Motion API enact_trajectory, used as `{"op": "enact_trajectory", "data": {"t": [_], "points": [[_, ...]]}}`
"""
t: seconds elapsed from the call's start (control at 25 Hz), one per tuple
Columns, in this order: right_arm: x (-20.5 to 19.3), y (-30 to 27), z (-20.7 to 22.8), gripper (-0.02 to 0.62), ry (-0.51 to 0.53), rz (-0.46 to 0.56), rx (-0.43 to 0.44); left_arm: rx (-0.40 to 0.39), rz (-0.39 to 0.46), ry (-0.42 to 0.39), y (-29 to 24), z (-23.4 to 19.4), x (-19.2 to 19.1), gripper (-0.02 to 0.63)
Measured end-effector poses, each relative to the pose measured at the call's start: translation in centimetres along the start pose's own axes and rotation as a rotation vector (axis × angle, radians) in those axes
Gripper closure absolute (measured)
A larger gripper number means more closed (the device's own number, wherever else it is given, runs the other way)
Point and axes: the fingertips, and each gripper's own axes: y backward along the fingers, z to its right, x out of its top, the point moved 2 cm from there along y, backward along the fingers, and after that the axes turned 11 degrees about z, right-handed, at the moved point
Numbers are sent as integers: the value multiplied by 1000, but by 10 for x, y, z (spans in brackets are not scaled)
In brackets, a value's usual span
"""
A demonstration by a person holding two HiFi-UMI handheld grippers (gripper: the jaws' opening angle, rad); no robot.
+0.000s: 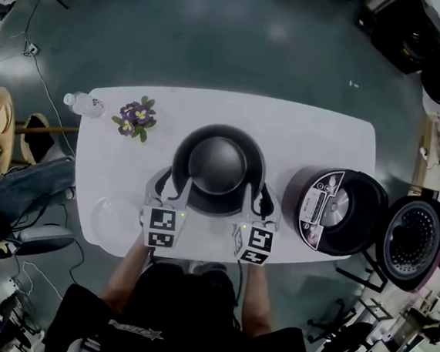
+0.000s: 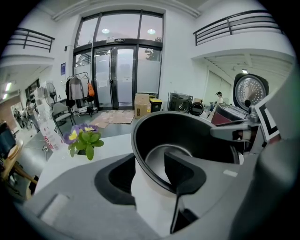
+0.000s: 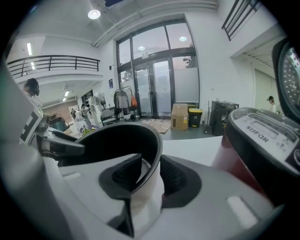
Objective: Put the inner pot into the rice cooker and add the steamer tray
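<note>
Pot [image 1: 218,163] is set on the white desk [image 1: 309,133] at the middle of its front edge, upright and empty, well apart from the cooker [image 1: 333,209], which is placed at the desk's right edge with its lid [image 1: 413,240] swung open. The pot's rim is pinched from both sides. The left gripper [image 1: 166,193] is clamped on the near-left wall, one jaw inside and one outside. The right gripper [image 1: 262,206] is clamped likewise on the near-right wall, its ribbed pads [image 3: 174,174] pressed to the metal. A flower [image 1: 137,117] and a bottle [image 1: 84,104] are seen at the back left corner. A clear round dish [image 1: 114,214], too faint to identify, is seen by the front left corner.
</note>
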Motion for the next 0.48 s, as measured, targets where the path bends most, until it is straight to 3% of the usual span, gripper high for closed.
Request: {"op": "enact_trajectory", "data": {"t": [0.48], "points": [[51, 33, 4, 477, 10, 107, -46, -7, 111, -51, 27, 10, 56, 413]]}}
